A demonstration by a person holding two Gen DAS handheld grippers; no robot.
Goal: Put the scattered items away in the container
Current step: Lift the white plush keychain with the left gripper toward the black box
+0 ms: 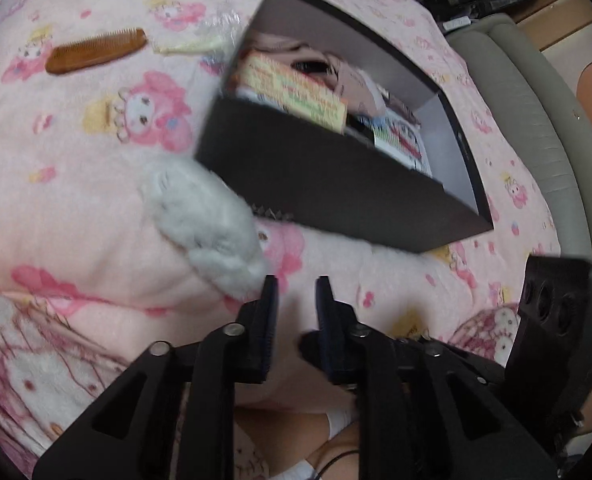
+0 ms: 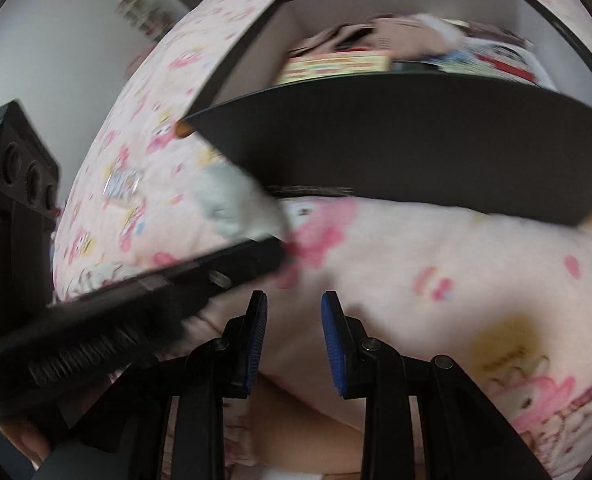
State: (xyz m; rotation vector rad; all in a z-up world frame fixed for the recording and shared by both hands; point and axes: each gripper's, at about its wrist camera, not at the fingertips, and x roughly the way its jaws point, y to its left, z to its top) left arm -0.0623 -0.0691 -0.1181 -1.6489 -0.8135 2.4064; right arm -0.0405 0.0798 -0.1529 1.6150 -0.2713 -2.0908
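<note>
Black left gripper (image 1: 296,280) — jaws slightly parted, nothing between, just beside grey plush (image 1: 206,220); right gripper (image 2: 294,296) — likewise parted, empty, over pink blanket (image 2: 415,256).

— What sort of place is this?
— A bedroom at home: a soft pink fleece blanket printed with cartoon rabbits (image 1: 96,208) fills the frame.
— Anything else?
— A grey padded bed edge (image 1: 535,128) at the right, wooden flooring (image 1: 567,4) in the upper right corner.
</note>
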